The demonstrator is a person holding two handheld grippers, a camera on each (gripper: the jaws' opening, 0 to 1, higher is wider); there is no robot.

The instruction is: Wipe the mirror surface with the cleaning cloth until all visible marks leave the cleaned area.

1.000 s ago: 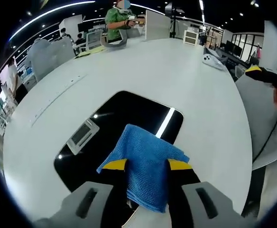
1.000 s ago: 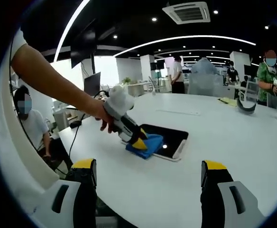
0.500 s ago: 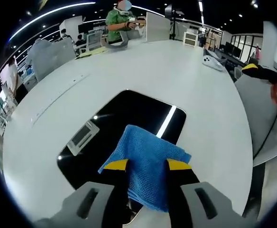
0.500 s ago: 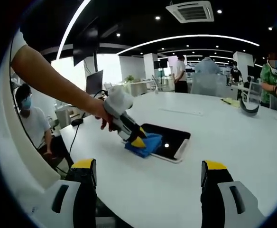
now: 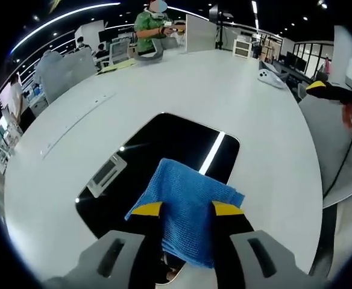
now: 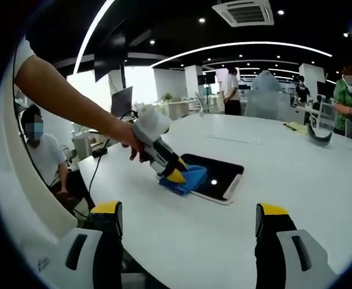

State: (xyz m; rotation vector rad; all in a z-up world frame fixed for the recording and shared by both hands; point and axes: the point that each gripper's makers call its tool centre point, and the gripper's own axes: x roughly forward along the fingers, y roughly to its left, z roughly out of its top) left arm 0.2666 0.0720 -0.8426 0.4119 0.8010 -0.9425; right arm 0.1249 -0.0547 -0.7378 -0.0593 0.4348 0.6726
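Note:
A flat rectangular mirror [image 5: 158, 153] with rounded corners lies on the white table [image 5: 224, 90]; it reflects a dark ceiling with light strips. My left gripper [image 5: 187, 209] is shut on a blue cleaning cloth [image 5: 188, 211] and presses it on the mirror's near edge. In the right gripper view the mirror [image 6: 221, 177], the cloth [image 6: 185, 180] and the left gripper [image 6: 175, 174] lie further out on the table, with a person's hand on the left gripper. My right gripper [image 6: 188, 241] hangs open above the table, far from the mirror, with nothing between its jaws.
A white controller-like object [image 5: 271, 78] lies far right on the table. Yellow papers and a grey curved item [image 5: 144, 54] sit at the far end by a person in green [image 5: 152, 24]. A seated person [image 6: 40, 162] is beside the table. Grey chairs [image 5: 61, 69] stand at left.
The cloth and left gripper have slid slightly along the mirror's near edge. The right gripper's view has barely shifted.

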